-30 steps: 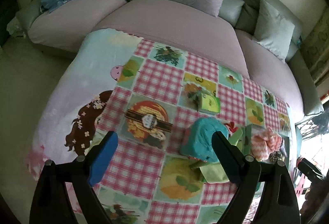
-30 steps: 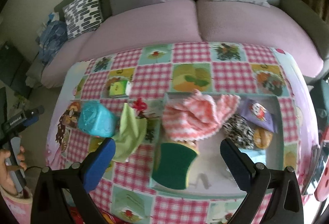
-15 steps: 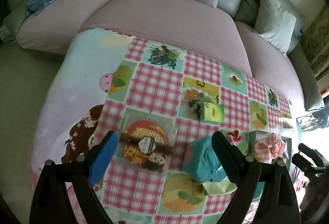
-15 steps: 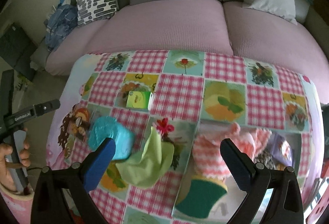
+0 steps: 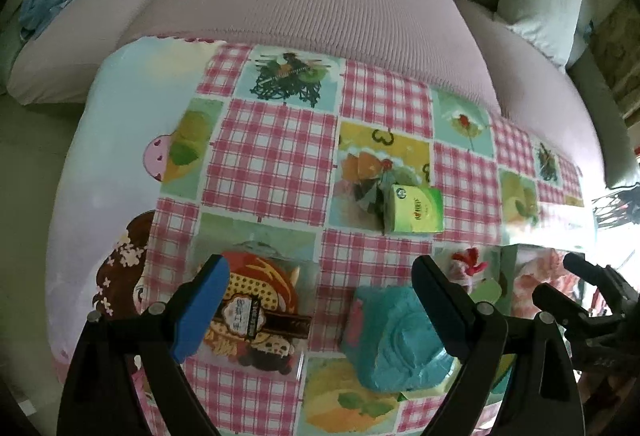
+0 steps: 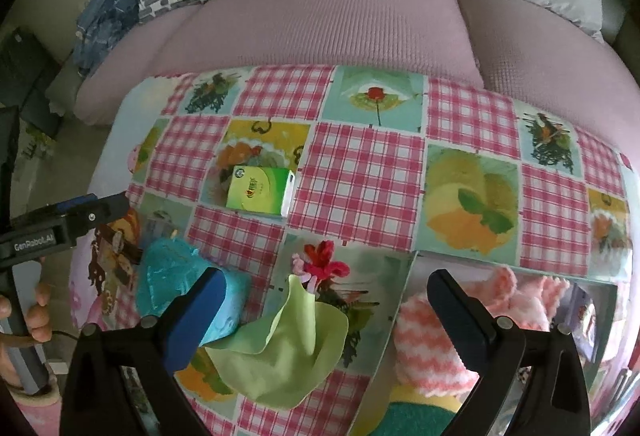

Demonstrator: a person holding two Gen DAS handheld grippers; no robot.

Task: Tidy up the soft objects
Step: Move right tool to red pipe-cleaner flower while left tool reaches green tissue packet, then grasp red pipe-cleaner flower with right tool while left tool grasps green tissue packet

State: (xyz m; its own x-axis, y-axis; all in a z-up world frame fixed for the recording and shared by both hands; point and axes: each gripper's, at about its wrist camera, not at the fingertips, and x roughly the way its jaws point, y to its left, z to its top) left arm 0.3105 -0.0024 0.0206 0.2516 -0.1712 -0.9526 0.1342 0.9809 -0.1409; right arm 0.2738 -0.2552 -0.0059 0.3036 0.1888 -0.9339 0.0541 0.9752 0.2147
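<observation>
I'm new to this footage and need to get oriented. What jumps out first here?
The loud pink-checked tablecloth fills the foreground before a mauve sofa. On it lie a turquoise cloth bundle, a lime-green cloth beside it, and a green tissue pack further back. Both open claws hover above.

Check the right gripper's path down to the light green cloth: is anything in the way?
Nothing visible blocks it. The right gripper is open over the light green cloth, which lies uncovered on the tablecloth. The teal soft block sits beside its left edge, the red flower at its top corner.
</observation>
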